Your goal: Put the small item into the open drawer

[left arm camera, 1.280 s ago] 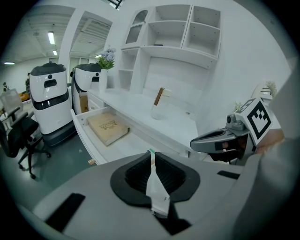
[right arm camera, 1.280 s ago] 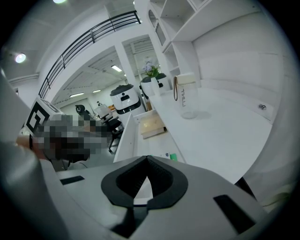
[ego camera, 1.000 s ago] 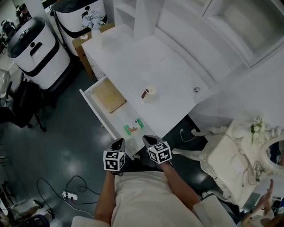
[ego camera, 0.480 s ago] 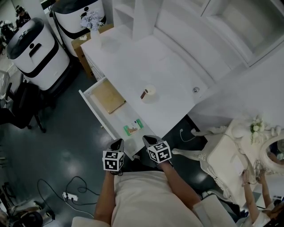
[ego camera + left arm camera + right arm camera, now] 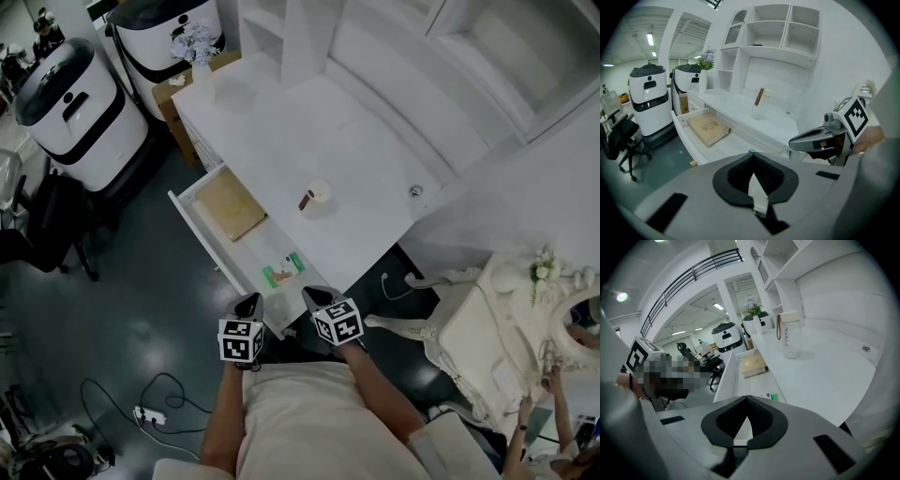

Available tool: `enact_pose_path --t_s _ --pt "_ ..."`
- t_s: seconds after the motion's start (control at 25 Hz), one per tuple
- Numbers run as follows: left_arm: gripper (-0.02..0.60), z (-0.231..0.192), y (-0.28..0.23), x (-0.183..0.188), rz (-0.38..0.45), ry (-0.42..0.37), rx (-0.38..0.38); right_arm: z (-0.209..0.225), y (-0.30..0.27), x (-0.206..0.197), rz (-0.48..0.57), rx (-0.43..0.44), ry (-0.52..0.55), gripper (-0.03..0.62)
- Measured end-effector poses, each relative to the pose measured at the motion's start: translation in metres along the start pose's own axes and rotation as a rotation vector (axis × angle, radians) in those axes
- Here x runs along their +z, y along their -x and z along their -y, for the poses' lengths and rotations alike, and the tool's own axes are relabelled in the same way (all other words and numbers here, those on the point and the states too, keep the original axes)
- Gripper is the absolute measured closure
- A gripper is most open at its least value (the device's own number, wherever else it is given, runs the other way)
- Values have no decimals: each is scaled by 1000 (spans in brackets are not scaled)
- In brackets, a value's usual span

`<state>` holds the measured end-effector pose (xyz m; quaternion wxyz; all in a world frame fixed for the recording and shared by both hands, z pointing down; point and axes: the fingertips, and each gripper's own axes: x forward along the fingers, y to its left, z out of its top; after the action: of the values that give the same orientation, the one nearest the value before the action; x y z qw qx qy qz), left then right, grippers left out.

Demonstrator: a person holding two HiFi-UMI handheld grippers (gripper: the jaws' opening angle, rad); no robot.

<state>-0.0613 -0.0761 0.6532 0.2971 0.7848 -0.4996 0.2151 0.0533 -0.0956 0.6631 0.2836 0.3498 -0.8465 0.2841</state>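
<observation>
Both hand-held grippers are closed, w/ nothing between the jaws: left hand-held gripper (image 5: 751, 153) & right hand-held gripper (image 5: 747, 397) hang side by side just before the near end of the open drawer (image 5: 246, 248), both pointing forward and down. A small green-white packet (image 5: 281, 270) lies inside the drawer at this near end, just ahead of both tips and approx. equally near to each. Its long axis goes across the drawer, from the front wall toward the tabletop (image 5: 375, 150) edge. If this packet is the small item, it lies already where the task wants it. But on the tabletop there is also a clear bottle (image 5: 316, 195) w/ lid & brown strap, standing upright, ahead and a bit to the right, so nearer to the right hand. Further right, close to the back wall, is a small round metal piece (image 5: 414, 190), too small to identify. So the scene fits two stages, i.e. the item is in the drawer and the hands are back, or an item on the tabletop waits to be taken; I cannot decide which. A tan flat box (image 5: 228, 203) fills the far end of the drawer, w/ bare floor between it and the packet. Nothing stands between the right hand-held gripper and the bottle. Around: two white machines (image 5: 70, 94) and an office chair (image 5: 47, 225) on the left, an ornate white dresser (image 5: 487, 328) on the right
</observation>
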Motion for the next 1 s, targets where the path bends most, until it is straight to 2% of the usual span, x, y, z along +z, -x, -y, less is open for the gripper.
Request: enact_pose_path --t_s 1.0 --pt "565 2 -2 -2 -1 -17 -4 -1 -3 -1 -12 10 29 569"
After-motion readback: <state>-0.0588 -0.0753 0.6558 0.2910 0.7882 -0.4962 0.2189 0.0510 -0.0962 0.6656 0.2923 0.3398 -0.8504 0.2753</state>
